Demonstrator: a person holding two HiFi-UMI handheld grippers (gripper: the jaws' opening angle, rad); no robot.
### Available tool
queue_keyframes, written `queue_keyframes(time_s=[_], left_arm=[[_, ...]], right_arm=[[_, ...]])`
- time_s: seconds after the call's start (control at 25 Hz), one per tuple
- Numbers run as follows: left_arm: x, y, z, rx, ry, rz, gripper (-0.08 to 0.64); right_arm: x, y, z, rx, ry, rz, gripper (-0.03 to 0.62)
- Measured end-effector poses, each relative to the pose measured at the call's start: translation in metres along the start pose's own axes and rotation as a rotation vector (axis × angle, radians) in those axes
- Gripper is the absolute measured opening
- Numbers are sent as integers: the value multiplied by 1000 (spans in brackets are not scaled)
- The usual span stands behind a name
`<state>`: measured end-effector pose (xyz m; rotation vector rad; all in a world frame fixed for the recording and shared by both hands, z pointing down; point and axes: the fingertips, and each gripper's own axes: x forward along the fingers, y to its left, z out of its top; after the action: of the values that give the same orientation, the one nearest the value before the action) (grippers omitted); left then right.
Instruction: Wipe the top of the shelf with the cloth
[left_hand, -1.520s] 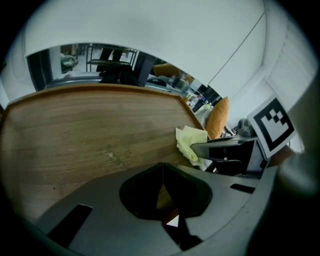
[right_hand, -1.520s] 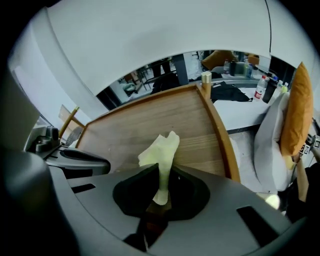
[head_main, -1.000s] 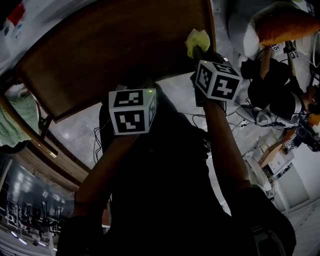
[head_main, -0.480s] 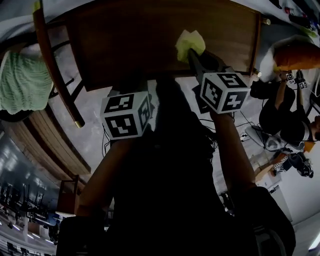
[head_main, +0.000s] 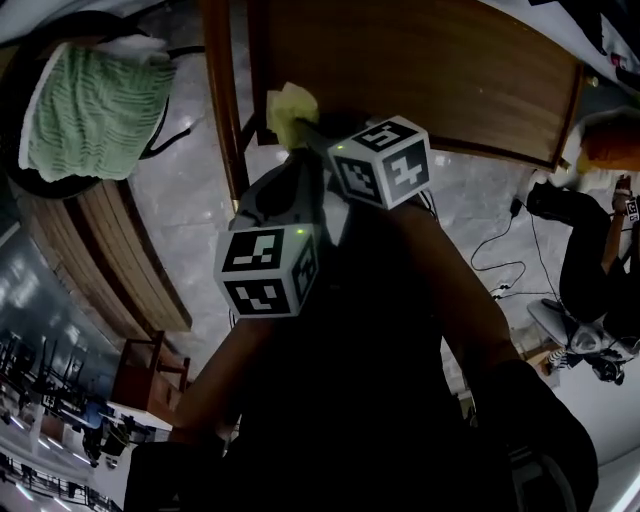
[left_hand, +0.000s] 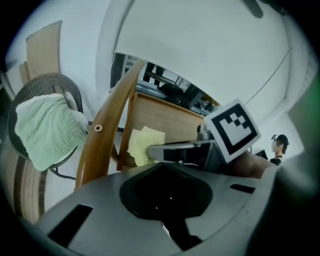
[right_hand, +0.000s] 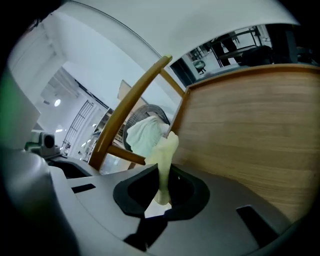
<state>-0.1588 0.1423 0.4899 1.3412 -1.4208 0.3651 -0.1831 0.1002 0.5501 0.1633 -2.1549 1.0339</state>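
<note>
The right hand-held gripper (right_hand: 162, 192) has its jaws closed on a narrow fold of the yellow cloth (right_hand: 166, 150), most of which stands free ahead of the jaws. The wooden shelf top (right_hand: 260, 125) lies ahead and to the right of this gripper. The cloth sits at the top's near left corner, and I cannot tell whether it actually touches the wood.

The pinch looks thin, so drag against the wood could pull the cloth out. A stroke from this corner could also run off the edge. The curved wooden rail (right_hand: 135, 105) is just to the gripper's left, and a leftward sweep could knock it. If the loose cloth folds aside, bare jaws may scrape the surface.

The left hand-held gripper (left_hand: 167, 195) has its jaws together with nothing between them. It sits close behind and below the right one and points toward it, so a backward pull risks a bump.

The right arm reaches forward and across the body. The left arm is bent and held nearer the chest.
</note>
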Motion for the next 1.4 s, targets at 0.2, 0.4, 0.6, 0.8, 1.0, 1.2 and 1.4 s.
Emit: queue_keyframes(time_s=[0.2, 0.4, 0.6, 0.8, 1.0, 1.2, 1.4], left_arm=[[-6, 1, -9, -19, 0, -21, 11], [-7, 1, -8, -54, -25, -16, 11], [6, 4, -14, -91, -10, 11, 11], [21, 13, -6, -80, -4, 43, 11], [46, 4, -5, -52, 17, 60, 11], [67, -25, -2, -4, 34, 40, 11], [86, -59, -6, 49, 62, 11, 11]], right_arm=[[26, 4, -13, -29, 99, -19, 41], [27, -1, -23, -33, 182, -47, 41], [18, -11, -28, -31, 214, -80, 41], [4, -24, -31, -18, 201, -101, 41], [-24, -47, -38, 1, 179, -124, 41], [-53, -71, -44, 34, 156, -146, 41], [-85, -96, -52, 62, 129, -170, 41]])
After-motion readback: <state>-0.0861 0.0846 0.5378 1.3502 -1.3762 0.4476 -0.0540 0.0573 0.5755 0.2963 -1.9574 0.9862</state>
